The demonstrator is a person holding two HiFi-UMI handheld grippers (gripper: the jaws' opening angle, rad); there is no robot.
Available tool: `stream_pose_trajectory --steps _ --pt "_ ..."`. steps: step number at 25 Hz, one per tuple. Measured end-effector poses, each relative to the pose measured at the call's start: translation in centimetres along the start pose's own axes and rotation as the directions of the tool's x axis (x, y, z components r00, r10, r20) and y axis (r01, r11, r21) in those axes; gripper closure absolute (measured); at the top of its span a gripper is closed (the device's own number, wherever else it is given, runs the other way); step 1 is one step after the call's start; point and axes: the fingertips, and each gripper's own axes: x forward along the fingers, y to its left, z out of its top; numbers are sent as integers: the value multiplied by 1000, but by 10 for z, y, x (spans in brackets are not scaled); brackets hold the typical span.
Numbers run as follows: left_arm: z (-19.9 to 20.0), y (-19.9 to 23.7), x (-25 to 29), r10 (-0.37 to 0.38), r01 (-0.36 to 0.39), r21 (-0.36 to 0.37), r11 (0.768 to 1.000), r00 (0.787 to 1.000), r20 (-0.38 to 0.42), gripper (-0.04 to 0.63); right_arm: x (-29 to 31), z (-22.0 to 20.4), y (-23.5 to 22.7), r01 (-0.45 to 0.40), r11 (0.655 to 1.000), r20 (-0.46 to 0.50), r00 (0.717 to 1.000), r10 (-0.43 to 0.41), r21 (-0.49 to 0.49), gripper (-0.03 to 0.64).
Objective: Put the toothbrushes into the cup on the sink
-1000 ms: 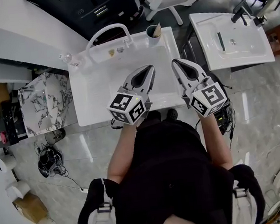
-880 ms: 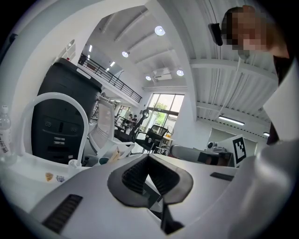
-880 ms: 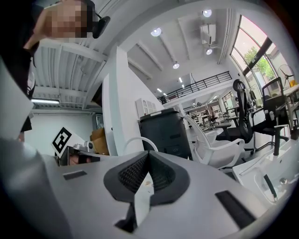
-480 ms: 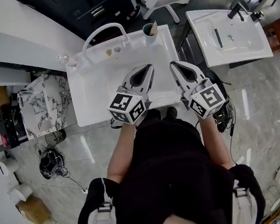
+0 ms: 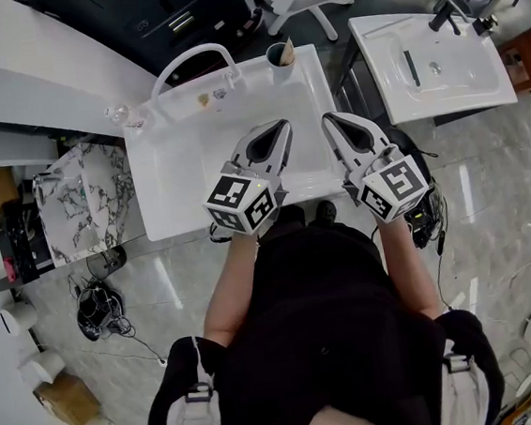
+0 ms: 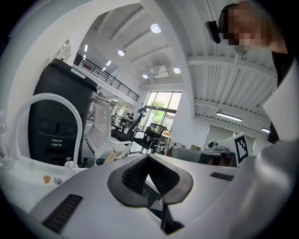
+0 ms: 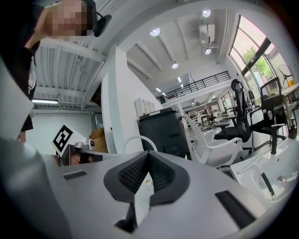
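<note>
Now, left hand-held gripper [image 5: 283, 129]: closed, empty
Right hand-held gripper [image 5: 332, 124]: closed, empty
Cup [image 5: 279, 54]: 12 o'clock
Risk: shut jaws toppling it

Dark cup [image 5: 278, 56] upright on back right corner of white sink [image 5: 180, 159]. Tan handle [image 5: 289, 46] leaning out of cup; too small to identify.

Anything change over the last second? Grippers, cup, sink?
No real change: nothing was taken hold of or let go. The left gripper and right gripper stay side by side over the near edge of the sink, fingers shut and empty. The cup stays at the sink's far right corner. Only the head camera drifted, sliding the sink slightly left in frame.
</note>
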Motion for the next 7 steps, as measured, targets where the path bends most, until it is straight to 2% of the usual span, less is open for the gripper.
stream_pose_trajectory --steps 7 --pt "0 1 6 -6 6 -3 1000 1000 -3 588 2 1 -7 6 1000 -4 1000 -6 -1 586"
